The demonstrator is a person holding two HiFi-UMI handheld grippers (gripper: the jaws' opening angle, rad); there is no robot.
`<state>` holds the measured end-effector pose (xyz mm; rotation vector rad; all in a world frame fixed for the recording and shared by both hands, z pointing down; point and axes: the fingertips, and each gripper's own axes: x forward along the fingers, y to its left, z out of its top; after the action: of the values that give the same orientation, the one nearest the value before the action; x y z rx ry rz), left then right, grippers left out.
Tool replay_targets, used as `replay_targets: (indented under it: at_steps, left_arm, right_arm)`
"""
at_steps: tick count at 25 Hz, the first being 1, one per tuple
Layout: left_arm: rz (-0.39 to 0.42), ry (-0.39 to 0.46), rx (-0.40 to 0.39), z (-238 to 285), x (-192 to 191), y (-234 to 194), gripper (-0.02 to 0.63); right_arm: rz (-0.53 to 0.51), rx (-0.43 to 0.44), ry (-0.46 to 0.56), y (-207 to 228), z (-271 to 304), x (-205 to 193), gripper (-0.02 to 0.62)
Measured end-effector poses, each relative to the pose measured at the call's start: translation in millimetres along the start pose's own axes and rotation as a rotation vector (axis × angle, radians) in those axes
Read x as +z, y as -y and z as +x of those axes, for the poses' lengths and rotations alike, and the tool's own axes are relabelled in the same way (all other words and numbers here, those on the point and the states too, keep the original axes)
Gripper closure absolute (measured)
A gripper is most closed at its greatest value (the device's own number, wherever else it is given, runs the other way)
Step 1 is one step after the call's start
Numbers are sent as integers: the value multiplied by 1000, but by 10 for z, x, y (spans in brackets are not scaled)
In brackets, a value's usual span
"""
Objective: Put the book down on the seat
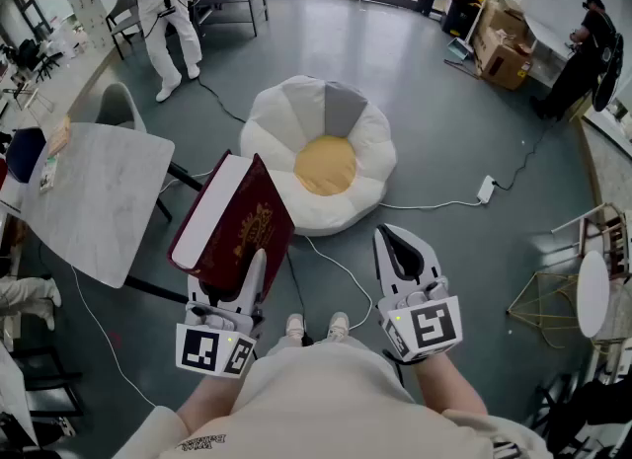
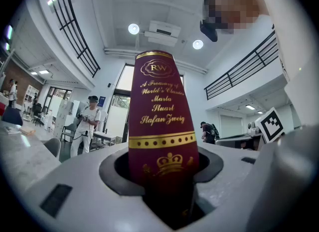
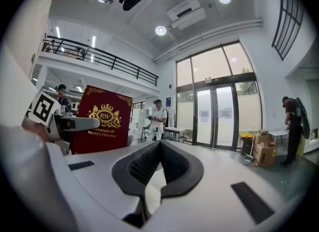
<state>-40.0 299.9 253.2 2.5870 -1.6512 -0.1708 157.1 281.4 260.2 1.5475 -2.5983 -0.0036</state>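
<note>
My left gripper (image 1: 240,284) is shut on the lower edge of a thick dark red book (image 1: 235,225) with gold lettering and holds it upright and tilted, in the air over the floor. In the left gripper view the book's spine (image 2: 162,126) stands between the jaws of the left gripper (image 2: 162,178). The seat (image 1: 321,151), a white and grey flower-shaped cushion with a yellow middle, lies on the floor just beyond and to the right of the book. The right gripper (image 1: 398,248) is shut and holds nothing, to the right of the book; its tips meet in the right gripper view (image 3: 159,145), where the book (image 3: 102,121) shows at the left.
A marble-topped table (image 1: 94,195) and a grey chair (image 1: 118,107) stand to the left. White cables (image 1: 434,205) run across the floor by the seat. A person in white (image 1: 168,13) stands far left, another in black (image 1: 588,52) by cardboard boxes (image 1: 504,47). Wire furniture (image 1: 583,294) is on the right.
</note>
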Motion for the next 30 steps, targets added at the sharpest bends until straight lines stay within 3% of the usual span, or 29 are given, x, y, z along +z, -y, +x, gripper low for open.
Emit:
replay_targets:
  at_steps: [12, 23, 30]
  left_arm:
    - [22, -16, -7, 84, -68, 49, 371]
    - [22, -13, 44, 138, -97, 181, 371]
    - [30, -8, 59, 162, -164, 419, 371]
  right_arm:
    - [20, -21, 20, 133, 41, -24, 595]
    - [13, 13, 2, 280, -9, -147, 595]
    - [-2, 56, 41, 395, -145, -169, 595]
